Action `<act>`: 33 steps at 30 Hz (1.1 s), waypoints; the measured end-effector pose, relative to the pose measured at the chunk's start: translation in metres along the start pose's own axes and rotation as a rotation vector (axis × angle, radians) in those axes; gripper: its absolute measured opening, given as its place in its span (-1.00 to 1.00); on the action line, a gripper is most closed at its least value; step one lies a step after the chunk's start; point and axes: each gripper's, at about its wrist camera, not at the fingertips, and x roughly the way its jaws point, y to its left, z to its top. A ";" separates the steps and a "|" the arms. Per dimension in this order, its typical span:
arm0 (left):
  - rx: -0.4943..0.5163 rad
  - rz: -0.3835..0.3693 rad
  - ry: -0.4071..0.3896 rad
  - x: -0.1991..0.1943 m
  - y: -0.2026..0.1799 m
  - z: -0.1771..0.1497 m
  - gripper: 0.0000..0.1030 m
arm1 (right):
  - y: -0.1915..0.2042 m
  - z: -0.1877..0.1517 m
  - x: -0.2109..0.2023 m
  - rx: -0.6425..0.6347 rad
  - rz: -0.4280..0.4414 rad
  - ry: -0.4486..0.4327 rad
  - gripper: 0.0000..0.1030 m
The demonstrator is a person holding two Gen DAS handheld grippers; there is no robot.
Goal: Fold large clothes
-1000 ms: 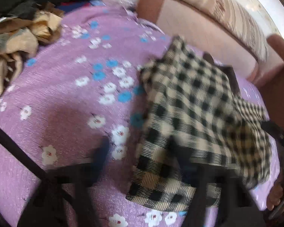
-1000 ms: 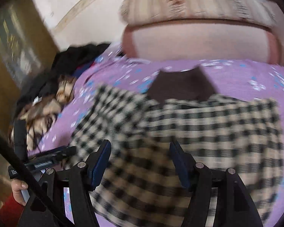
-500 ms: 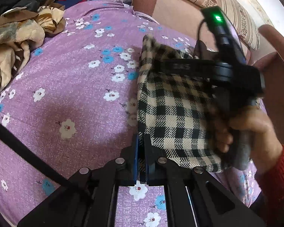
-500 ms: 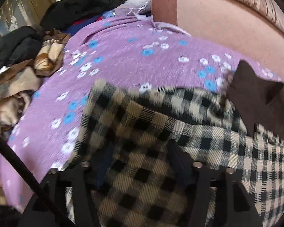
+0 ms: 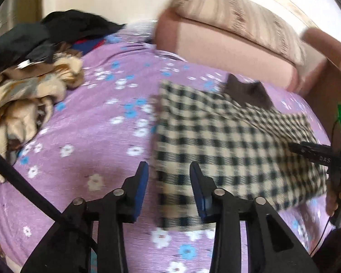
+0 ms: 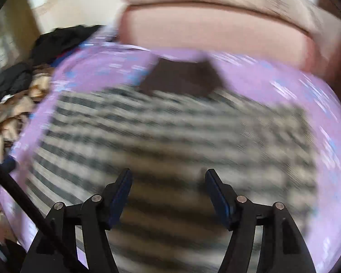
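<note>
From the left wrist view, the left tongs (image 5: 168,177), pressed together on the near corner of the checked garment (image 5: 227,143) half a second ago, have just been opening and now stand spread above that corner, their blue pads (image 5: 141,188) clear of the cloth. The right tongs (image 5: 318,157), which then reached over the garment's middle, now sit at the frame's right edge in a person's hand (image 5: 338,195), a green light lit above them and the letters "DAS" legible on the black body. The garment, a cream-and-black check with a dark brown collar (image 5: 247,93), lies folded flat on the bed (image 5: 84,141), whose purple cover carries white and blue flowers; a heap of tan and black clothes (image 5: 27,86) lies well apart at the left, and a pink sofa (image 5: 227,47) stands behind. From the right wrist view, heavily blurred, the right tongs (image 6: 168,188) hang spread wide over the checked garment (image 6: 170,132), nothing between the pads, and the brown collar (image 6: 181,79), off to the right half a second ago, now sits at centre.
</note>
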 end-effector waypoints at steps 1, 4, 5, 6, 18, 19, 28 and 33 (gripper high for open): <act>0.018 -0.007 0.013 0.004 -0.007 -0.002 -0.26 | -0.026 -0.012 -0.004 0.032 -0.036 0.013 0.29; 0.055 0.002 0.058 0.018 -0.022 -0.009 -0.26 | -0.093 -0.041 -0.017 0.121 -0.217 0.027 0.25; 0.066 0.013 0.071 0.022 -0.025 -0.011 -0.26 | -0.119 -0.050 -0.026 0.177 -0.293 0.026 0.26; 0.069 0.015 0.078 0.025 -0.028 -0.012 -0.26 | -0.144 -0.060 -0.037 0.252 -0.301 0.021 0.29; 0.135 -0.073 0.109 0.031 -0.093 -0.027 -0.25 | -0.153 -0.122 -0.057 0.436 0.234 -0.003 0.18; 0.140 -0.065 0.113 0.033 -0.098 -0.029 -0.25 | -0.141 -0.119 -0.054 0.392 0.248 0.013 -0.59; 0.248 0.092 0.114 0.047 -0.112 -0.049 -0.24 | -0.159 -0.131 -0.075 0.378 0.012 -0.030 -1.00; 0.252 0.123 0.108 0.049 -0.114 -0.052 -0.20 | -0.188 -0.145 -0.087 0.428 -0.140 -0.042 -0.99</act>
